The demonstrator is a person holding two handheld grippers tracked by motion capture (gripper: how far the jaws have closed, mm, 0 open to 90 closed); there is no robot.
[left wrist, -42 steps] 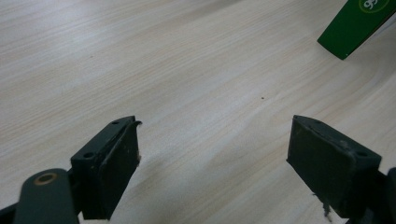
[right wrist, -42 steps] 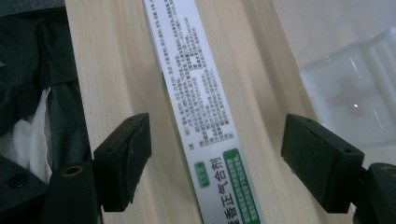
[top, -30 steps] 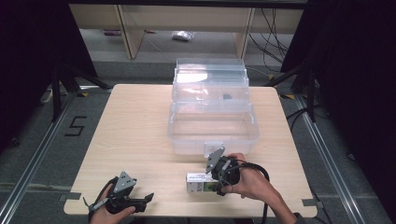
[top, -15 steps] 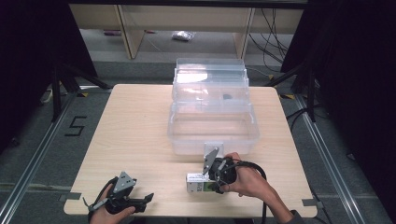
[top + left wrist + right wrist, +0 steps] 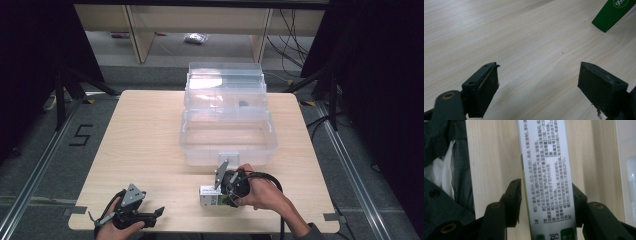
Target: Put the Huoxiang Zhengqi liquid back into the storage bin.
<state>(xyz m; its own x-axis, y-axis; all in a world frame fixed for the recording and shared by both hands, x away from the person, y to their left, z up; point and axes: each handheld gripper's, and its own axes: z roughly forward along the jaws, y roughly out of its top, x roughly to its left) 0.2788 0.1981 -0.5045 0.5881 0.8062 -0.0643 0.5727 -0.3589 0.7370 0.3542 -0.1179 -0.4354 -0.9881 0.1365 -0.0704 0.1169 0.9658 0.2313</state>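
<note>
I see a pale wooden table [image 5: 145, 145] standing on grey floor, with dark drapes at both sides and a wooden shelf unit [image 5: 200, 22] beyond the far edge. A clear plastic box [image 5: 227, 137], lid open, sits right of centre toward the far edge. My right gripper [image 5: 222, 196], near the front edge, has its jaws around a white-and-green carton [image 5: 545, 177], one touching, the other just clear. My left gripper [image 5: 150, 216], by the front-left corner, is wide open and holds nothing.

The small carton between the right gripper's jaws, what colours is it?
White with black print and green parts; the carton shows best in the right gripper view.
</note>
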